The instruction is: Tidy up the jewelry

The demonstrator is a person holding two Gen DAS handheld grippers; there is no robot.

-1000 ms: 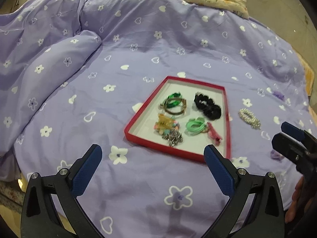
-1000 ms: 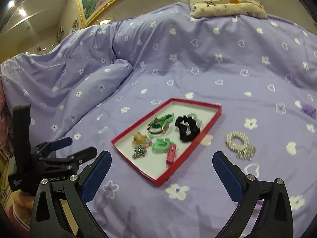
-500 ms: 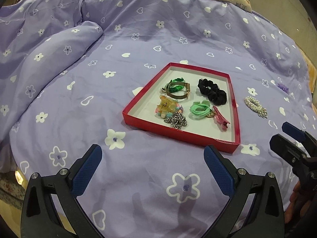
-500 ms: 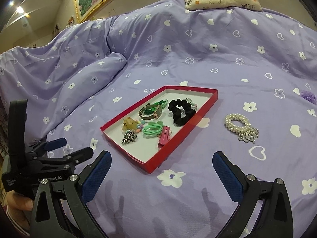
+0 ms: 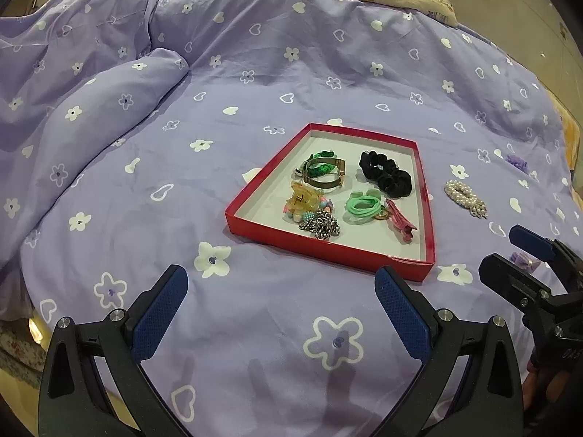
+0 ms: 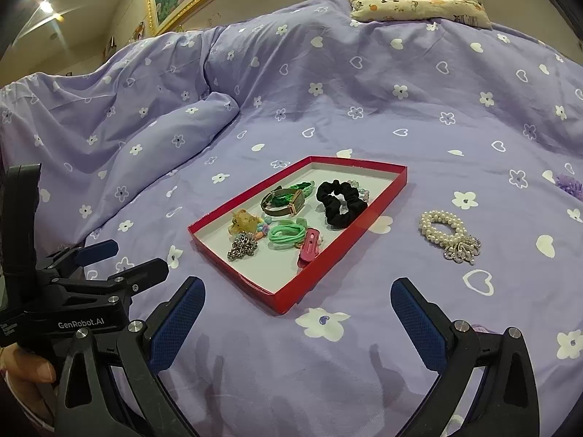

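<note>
Ahead of right fingers [image 6: 296, 313]: pearl bracelet [image 6: 446, 231] | both fingers spread wide, empty

Both grippers have drawn nearer the shallow red cardboard tray [image 5: 328, 251] of jewelry on the lilac flowered bedspread [image 5: 255, 73], and the white pearl bracelet [image 6: 442, 227] now looms larger beside it.

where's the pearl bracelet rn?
The pearl bracelet lies on the purple bedspread, outside the red tray to its right, in both wrist views; nearest tray item is the black scrunchie.
</note>
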